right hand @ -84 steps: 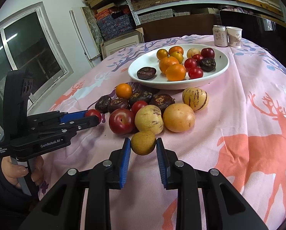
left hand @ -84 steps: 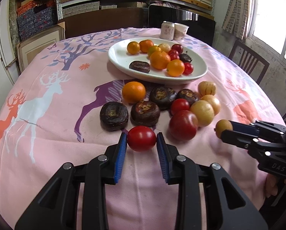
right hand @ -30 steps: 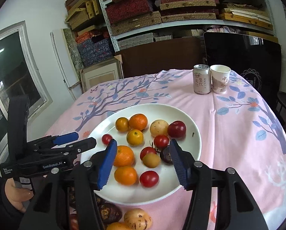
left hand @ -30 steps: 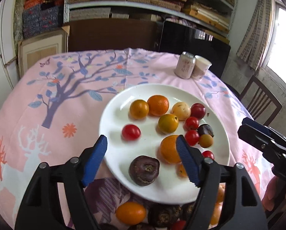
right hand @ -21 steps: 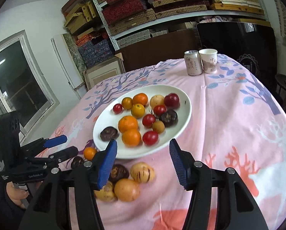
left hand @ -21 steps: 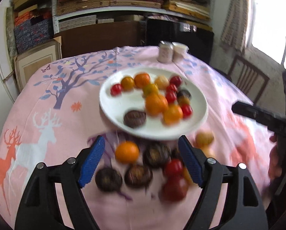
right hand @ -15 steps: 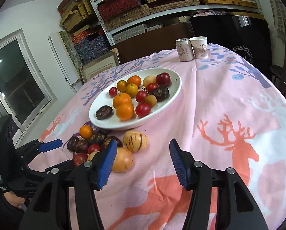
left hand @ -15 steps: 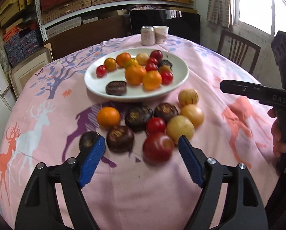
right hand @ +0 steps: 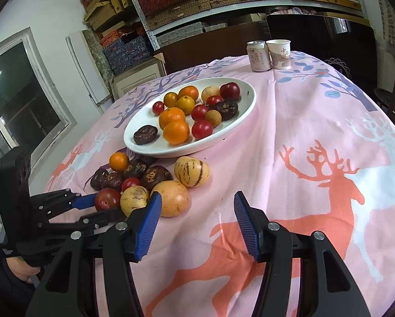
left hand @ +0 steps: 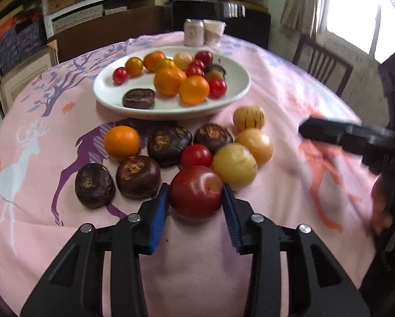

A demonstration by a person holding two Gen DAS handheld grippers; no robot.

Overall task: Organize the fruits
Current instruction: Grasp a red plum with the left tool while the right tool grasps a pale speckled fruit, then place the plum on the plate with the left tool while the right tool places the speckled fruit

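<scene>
So the sorting is roughly half done, by my read. The white plate (left hand: 234,97) in the upper middle of the left wrist view already holds a good pile: a few oranges, several small red tomatoes, a pale round fruit, a couple of dark wrinkly ones. Still sitting on the pink tablecloth (left hand: 38,158) just below the plate is another bunch: one orange (left hand: 121,141), four dark purple fruits, a small tomato (left hand: 196,155), three yellowish fruits and the big red plum (left hand: 196,192).

That plum is the one in play right now. It's at lower centre of the left wrist view, right between the blue pads of the left tongs (left hand: 196,206). The jaws have just been closing in on it, and both pads look pressed against its sides, so I'd call it clamped. It's still resting on the cloth though, not lifted yet.

The right tongs (right hand: 197,212) at the bottom of the right wrist view are standing apart with nothing between them, just bare cloth. The nearest fruit is the round yellow-orange one (right hand: 172,198), touching or just off the left pad, hard to say which.

What's left, I'd guess: carry the plum up to the plate, then the remaining nine or so loose pieces. The plate is getting crowded on its right half, so the open left side looks like the spot.
</scene>
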